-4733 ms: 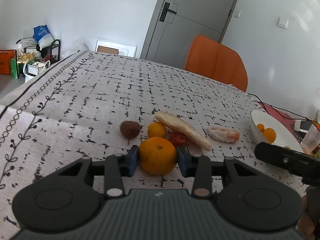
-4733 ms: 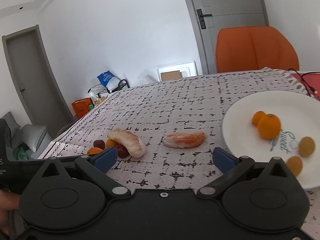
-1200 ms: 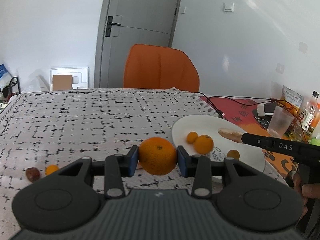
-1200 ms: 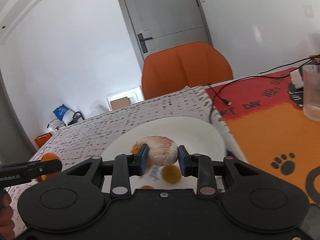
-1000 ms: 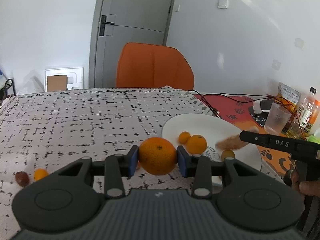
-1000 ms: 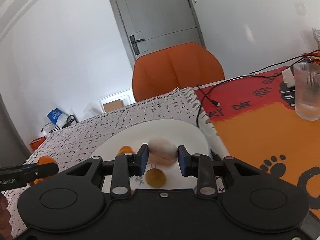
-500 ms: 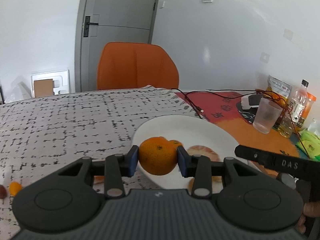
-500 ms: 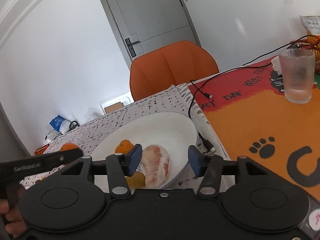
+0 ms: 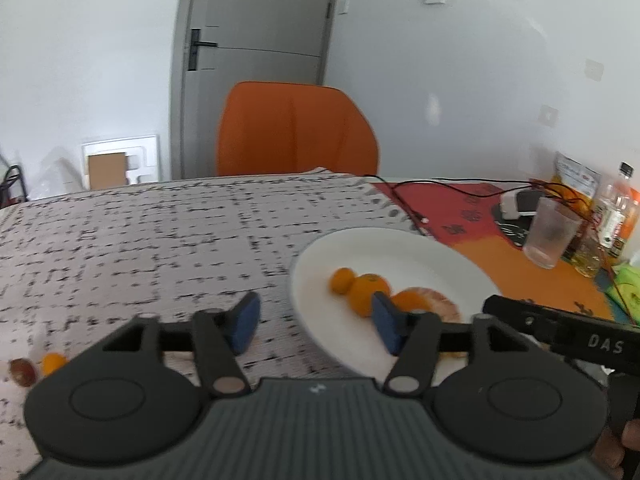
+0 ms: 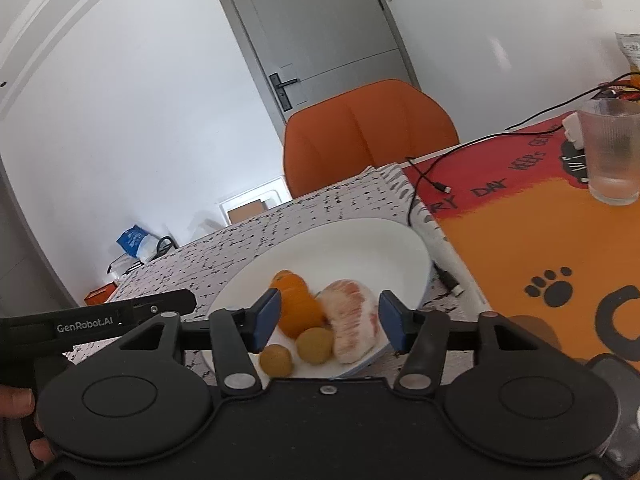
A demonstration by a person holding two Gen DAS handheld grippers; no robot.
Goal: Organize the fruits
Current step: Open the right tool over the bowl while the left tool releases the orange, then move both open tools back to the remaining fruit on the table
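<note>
A white plate (image 9: 420,248) sits on the patterned tablecloth and holds small oranges (image 9: 366,286), a peeled pomelo piece (image 9: 436,304) and other small fruits. My left gripper (image 9: 316,324) is open and empty, just left of the plate's near rim. In the right wrist view the plate (image 10: 360,240) holds oranges (image 10: 298,308), the pomelo piece (image 10: 354,326) and two yellowish round fruits (image 10: 314,346). My right gripper (image 10: 330,326) is open above the plate's near edge, with the fruit showing between its jaws. A small orange (image 9: 54,362) and a dark fruit (image 9: 22,372) lie on the cloth at far left.
An orange chair (image 9: 296,128) stands behind the table. A glass (image 9: 552,236), bottles (image 9: 614,216) and cables (image 9: 460,182) are on the red-orange mat (image 10: 540,232) to the right. The other gripper's black body (image 9: 560,336) is close on the right.
My left gripper has opened and let go of the large orange, which is now on the plate. My right gripper has opened wider and released the pomelo piece onto the plate.
</note>
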